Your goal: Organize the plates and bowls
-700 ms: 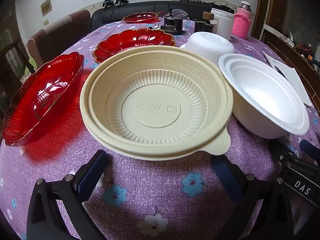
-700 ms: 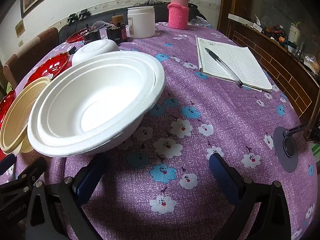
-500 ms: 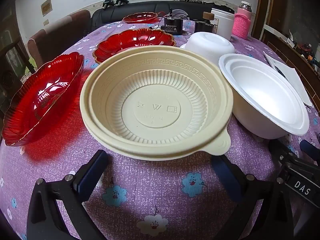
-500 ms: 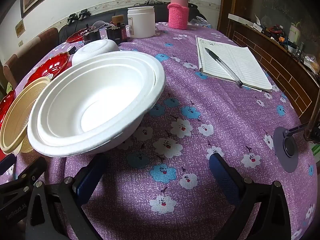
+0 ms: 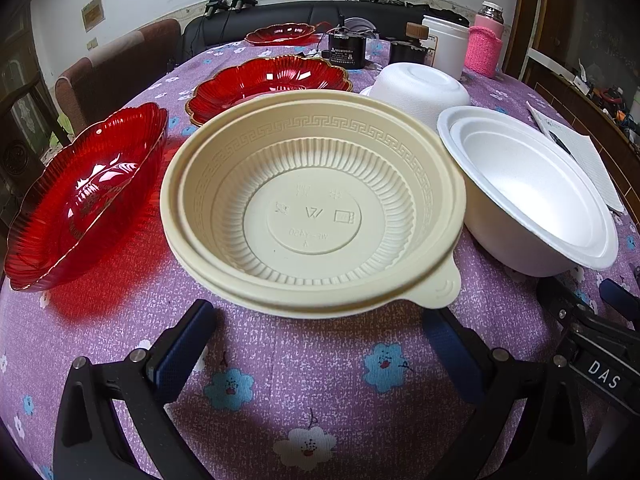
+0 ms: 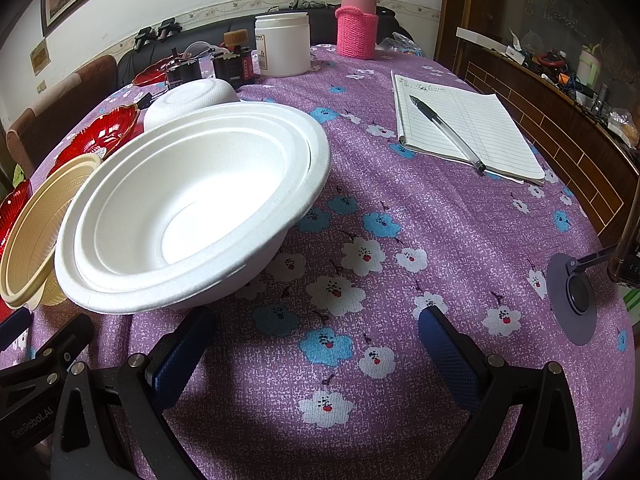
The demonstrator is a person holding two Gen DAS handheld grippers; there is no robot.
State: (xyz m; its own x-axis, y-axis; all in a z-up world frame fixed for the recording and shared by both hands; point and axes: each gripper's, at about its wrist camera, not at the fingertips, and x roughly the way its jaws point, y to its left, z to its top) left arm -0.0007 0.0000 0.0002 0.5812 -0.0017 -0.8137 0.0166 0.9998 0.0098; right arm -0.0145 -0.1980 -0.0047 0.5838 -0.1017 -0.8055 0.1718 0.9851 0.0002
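Both grippers empty, jaws wide: left gripper (image 5: 320,332) faces the ribbed beige plastic bowl (image 5: 312,204), right gripper (image 6: 316,332) the nested white foam bowls (image 6: 192,208). Risk: foam rim crushing; touching bowls nudging neighbouring red glass plate (image 5: 84,196).

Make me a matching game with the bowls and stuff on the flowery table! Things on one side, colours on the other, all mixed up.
Things:
1. ribbed bowl in front of the left gripper
2. flower-shaped plate
3. upside-down bowl
4. knitted sleeve on the bottle

Colours:
A. white
B. pink
C. cream
D. red

Pairs: 1-C, 2-D, 3-A, 4-B
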